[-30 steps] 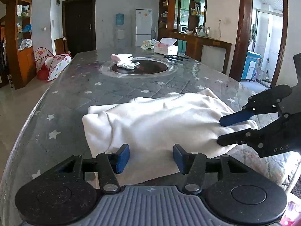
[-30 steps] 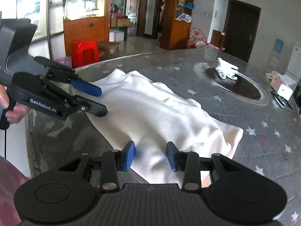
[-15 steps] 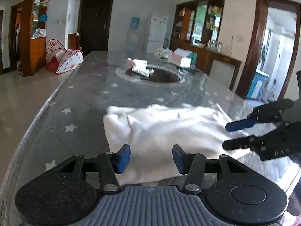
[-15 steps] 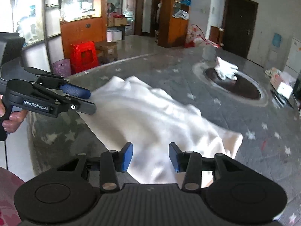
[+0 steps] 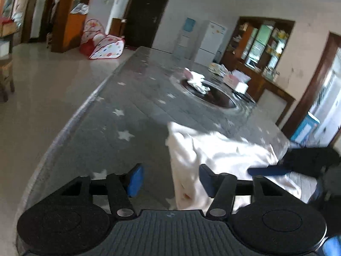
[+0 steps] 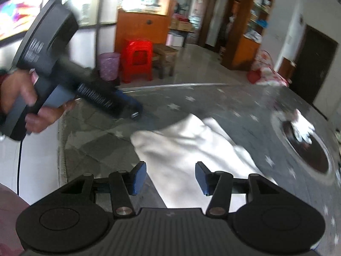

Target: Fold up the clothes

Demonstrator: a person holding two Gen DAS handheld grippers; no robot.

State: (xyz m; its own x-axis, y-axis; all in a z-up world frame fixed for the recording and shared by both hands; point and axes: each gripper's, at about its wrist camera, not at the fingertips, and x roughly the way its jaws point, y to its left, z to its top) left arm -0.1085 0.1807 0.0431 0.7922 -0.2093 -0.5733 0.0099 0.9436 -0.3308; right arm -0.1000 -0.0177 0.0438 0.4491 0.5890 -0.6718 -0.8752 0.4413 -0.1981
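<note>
Left wrist view first: we see our left gripper [image 5: 169, 180] over the near part of the grey star-printed tablecloth [image 5: 119, 115], its blue pads spread wide with nothing pinched between them. Its jaws have just been opening. The white garment [image 5: 223, 160] lies rumpled on the cloth, its near left edge reaching in front of the right-hand pad, while the left-hand pad has only bare tablecloth before it. To the right, the right gripper [image 5: 270, 170] shows as a dark blur with one blue finger lying across the garment's right side (too smeared for us to read its jaws from this side). Farther up the table, a pair of white gloves [image 5: 197, 82] rests on the rim of a round dark inset [image 5: 215, 98], and a tissue box [image 5: 236, 82] stands beyond it.

From the right wrist view, we see our right gripper [image 6: 170, 178] with its pads apart and free of fabric; its jaws too have just been opening. The white garment [image 6: 191, 143] spreads out ahead of them, between and beyond the pads. At upper left a hand [image 6: 19, 98] grasps the handle of the left gripper [image 6: 130, 106], which points down toward bare tablecloth just beside the garment's far left corner. A red plastic stool [image 6: 137, 60] and a purple bin [image 6: 109, 65] stand on the floor behind
</note>
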